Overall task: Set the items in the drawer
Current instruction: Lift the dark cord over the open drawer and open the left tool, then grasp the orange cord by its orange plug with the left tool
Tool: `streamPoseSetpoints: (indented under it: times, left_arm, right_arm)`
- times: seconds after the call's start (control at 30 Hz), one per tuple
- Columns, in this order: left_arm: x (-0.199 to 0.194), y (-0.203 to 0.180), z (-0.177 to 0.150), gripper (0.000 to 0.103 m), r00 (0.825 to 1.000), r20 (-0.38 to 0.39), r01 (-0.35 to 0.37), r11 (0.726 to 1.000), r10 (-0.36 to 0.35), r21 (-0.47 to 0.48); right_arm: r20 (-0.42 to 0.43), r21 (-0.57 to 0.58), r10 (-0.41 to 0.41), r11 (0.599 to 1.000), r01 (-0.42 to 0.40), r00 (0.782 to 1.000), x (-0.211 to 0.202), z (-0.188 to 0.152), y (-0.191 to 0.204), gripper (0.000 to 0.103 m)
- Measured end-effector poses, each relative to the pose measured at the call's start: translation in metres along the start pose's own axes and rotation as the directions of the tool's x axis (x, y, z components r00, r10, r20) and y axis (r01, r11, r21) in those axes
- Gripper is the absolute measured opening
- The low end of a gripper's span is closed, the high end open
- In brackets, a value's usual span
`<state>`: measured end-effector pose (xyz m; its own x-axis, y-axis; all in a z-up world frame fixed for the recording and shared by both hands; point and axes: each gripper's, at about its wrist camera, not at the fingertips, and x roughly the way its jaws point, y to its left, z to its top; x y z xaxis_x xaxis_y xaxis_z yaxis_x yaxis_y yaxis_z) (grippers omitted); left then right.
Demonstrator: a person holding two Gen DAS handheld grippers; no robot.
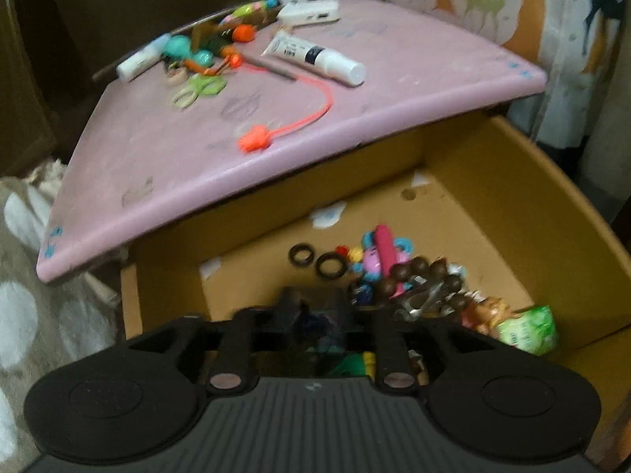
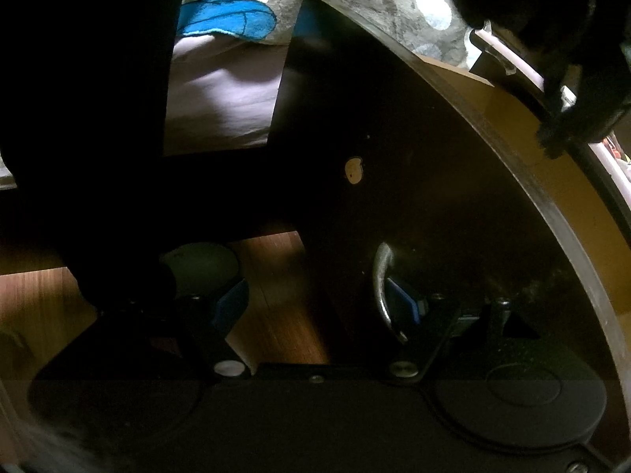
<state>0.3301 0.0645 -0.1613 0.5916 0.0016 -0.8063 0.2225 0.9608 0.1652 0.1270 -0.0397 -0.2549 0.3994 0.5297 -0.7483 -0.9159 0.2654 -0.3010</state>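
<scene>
Left tool (image 1: pixel 311 315): held over the open tan wooden drawer (image 1: pixel 493 181); its fingers are seen close together around a small dark, blurred object that cannot be identified, so whether it is pinching cannot be told.

Drawer contents, clustered at 4 o'clock of the drawer floor: two dark rubber rings (image 1: pixel 315 260) side by side; a brown wooden bead bracelet (image 1: pixel 418 276) lying on a heap of small multicoloured hair ties and trinkets (image 1: pixel 370 256); a green-and-white plastic packet (image 1: pixel 528 329) at the near corner.

Pink bench top (image 1: pixel 394 79), above the drawer at 12 o'clock: a white squeeze tube with black label (image 1: pixel 315 55); an orange silicone strap with flower-shaped end (image 1: pixel 254 142) near the front edge; pale green plastic scissors (image 1: pixel 197 90); a pile of teal and orange toys (image 1: pixel 205 47) at 11 o'clock; a white rectangular box (image 1: pixel 309 12) at the far edge.

Right tool (image 2: pixel 319 307): fingers are spread, with one blue-padded fingertip (image 2: pixel 402 299) tucked behind the curved silver metal handle (image 2: pixel 382 287) on the dark drawer front (image 2: pixel 394 138), the other fingertip (image 2: pixel 230 303) standing apart at 9 o'clock over brown wood flooring (image 2: pixel 276 283).
</scene>
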Motion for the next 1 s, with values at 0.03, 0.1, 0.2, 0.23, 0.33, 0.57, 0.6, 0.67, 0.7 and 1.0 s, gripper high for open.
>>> streamPoseSetpoints:
  times: [0.03, 0.1, 0.2, 0.23, 0.33, 0.57, 0.6, 0.67, 0.7, 1.0]
  left_arm:
    - [-0.002, 0.003, 0.0, 0.07, 1.0, 0.011, 0.005, 1.0, -0.005, -0.02]
    - [-0.011, 0.01, 0.001, 0.07, 0.999, 0.04, 0.018, 0.998, -0.016, -0.062]
    - [-0.027, 0.012, 0.007, 0.07, 0.996, 0.087, 0.022, 0.999, -0.018, -0.047]
    - [-0.032, 0.012, 0.01, 0.07, 0.994, 0.106, 0.023, 0.999, -0.019, -0.039]
    - [-0.042, 0.01, 0.02, 0.07, 0.984, 0.176, 0.019, 1.0, -0.02, 0.007]
    - [-0.03, 0.003, 0.048, 0.062, 0.975, 0.221, -0.031, 0.987, -0.005, 0.159]
    - [-0.027, 0.003, 0.053, 0.061, 0.975, 0.22, -0.031, 0.983, -0.01, 0.18]
    - [-0.019, 0.005, 0.06, 0.055, 0.977, 0.212, -0.031, 0.972, -0.019, 0.231]
    - [-0.015, 0.007, 0.063, 0.053, 0.979, 0.203, -0.026, 0.967, -0.027, 0.255]
    - [0.001, 0.013, 0.073, 0.032, 0.988, 0.117, 0.046, 0.911, -0.102, 0.409]
  right_arm:
    - [-0.001, 0.0, 0.0, 1.0, 0.0, 1.0, 0.0, 0.0, 0.0, 0.075]
    - [-0.002, 0.001, -0.001, 1.0, 0.001, 1.0, 0.0, 0.001, 0.0, 0.075]
    - [-0.003, 0.0, -0.002, 1.0, 0.002, 1.0, 0.0, 0.001, 0.001, 0.075]
    - [-0.004, -0.001, -0.003, 1.0, 0.003, 1.0, 0.0, 0.001, 0.001, 0.075]
    - [-0.005, -0.004, -0.004, 1.0, 0.004, 1.0, 0.0, 0.001, 0.001, 0.075]
    - [-0.004, -0.012, -0.003, 1.0, 0.003, 1.0, 0.0, 0.0, 0.001, 0.075]
    - [-0.004, -0.012, -0.003, 1.0, 0.003, 1.0, 0.0, 0.0, 0.002, 0.075]
    - [-0.004, -0.014, -0.003, 1.0, 0.002, 1.0, 0.0, 0.0, 0.002, 0.075]
    - [-0.003, -0.015, -0.002, 1.0, 0.002, 1.0, 0.0, -0.001, 0.002, 0.075]
    - [-0.002, -0.027, -0.005, 1.0, 0.004, 1.0, 0.001, -0.001, 0.003, 0.076]
